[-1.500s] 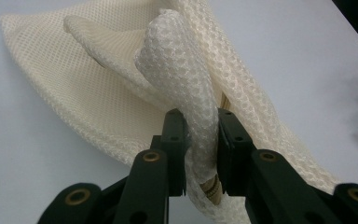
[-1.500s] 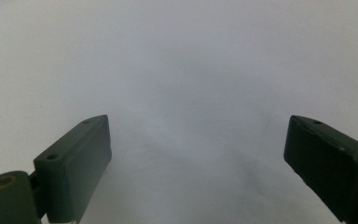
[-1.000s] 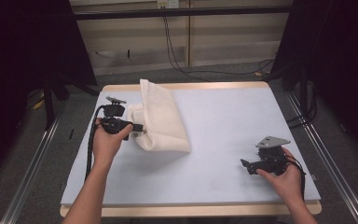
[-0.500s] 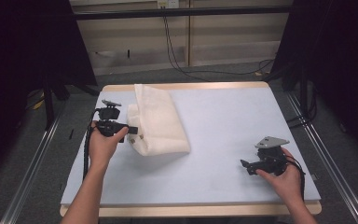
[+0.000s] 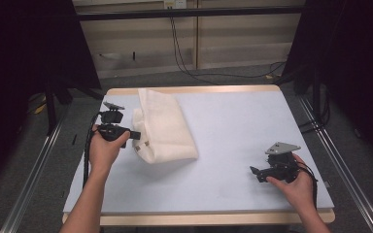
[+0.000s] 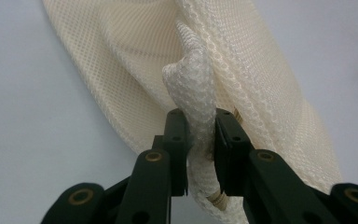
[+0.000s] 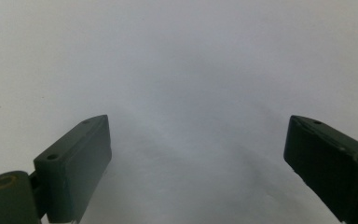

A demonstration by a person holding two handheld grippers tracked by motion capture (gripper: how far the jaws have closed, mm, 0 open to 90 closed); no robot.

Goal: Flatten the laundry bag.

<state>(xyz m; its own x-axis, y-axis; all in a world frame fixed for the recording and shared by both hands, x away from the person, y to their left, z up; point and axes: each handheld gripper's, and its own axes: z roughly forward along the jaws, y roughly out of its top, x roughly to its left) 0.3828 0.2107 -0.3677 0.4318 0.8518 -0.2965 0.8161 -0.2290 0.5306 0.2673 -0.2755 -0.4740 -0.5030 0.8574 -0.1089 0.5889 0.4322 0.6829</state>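
1. Mesh edge, soft and light, sits pinched between your left gripper point(image 6: 200, 140) jaws, which have just been closing; hold that thick rim.
2. Beyond them, the cream mesh bag point(image 5: 162, 127) will sag.
3. Your right gripper point(image 7: 198, 163) stands wide open, holding nothing.

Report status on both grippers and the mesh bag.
Left gripper just closed, fingers pinching a fold of the cream mesh bag. Right gripper open, idle over the bare table. Nothing in the way.
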